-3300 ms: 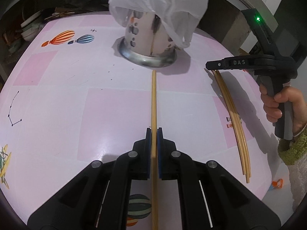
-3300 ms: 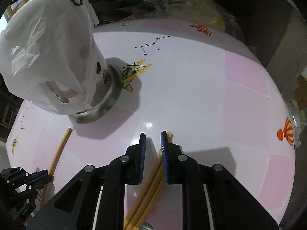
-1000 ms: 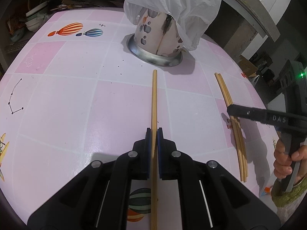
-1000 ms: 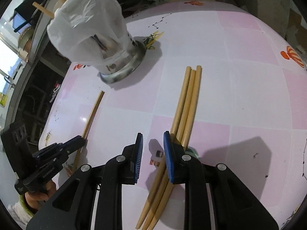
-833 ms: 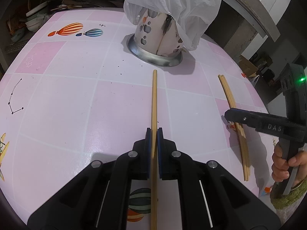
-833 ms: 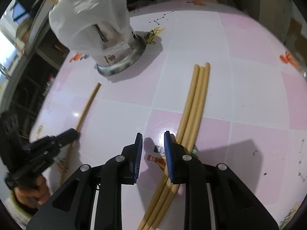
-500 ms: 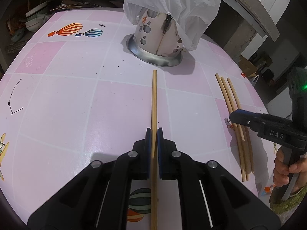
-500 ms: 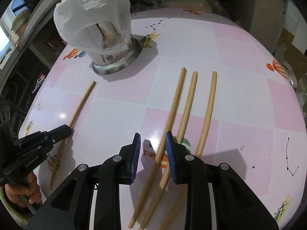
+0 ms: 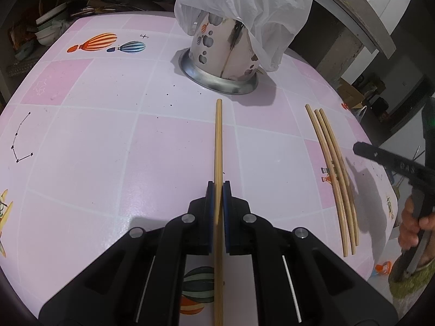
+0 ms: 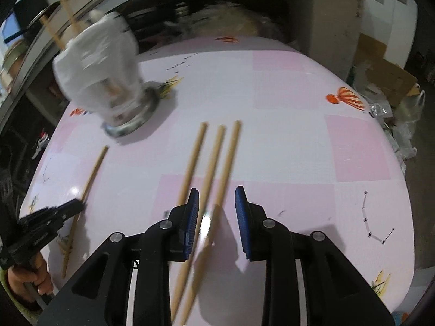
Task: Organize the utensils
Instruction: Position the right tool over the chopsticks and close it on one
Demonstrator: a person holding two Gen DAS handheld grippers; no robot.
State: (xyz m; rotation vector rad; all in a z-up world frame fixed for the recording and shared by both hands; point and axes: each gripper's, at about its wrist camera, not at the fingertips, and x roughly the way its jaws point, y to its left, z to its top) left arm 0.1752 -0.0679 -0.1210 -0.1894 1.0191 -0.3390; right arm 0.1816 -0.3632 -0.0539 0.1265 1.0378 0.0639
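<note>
Bench (image 9: 108, 141): pink tiled cloth.
Holder (image 9: 223, 62): bag-draped, at 12 o'clock.
Left claw (image 9: 218, 198): clamped on one chopstick (image 9: 218, 141).
Right claw (image 10: 217, 209): spread apart above three chopsticks (image 10: 214, 157), seemingly not touching; view blurred.

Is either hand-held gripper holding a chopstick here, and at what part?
The left hand-held gripper is shut on a single chopstick, roughly mid-length. The right hand-held gripper is open, holding nothing, above three loose chopsticks.
</note>
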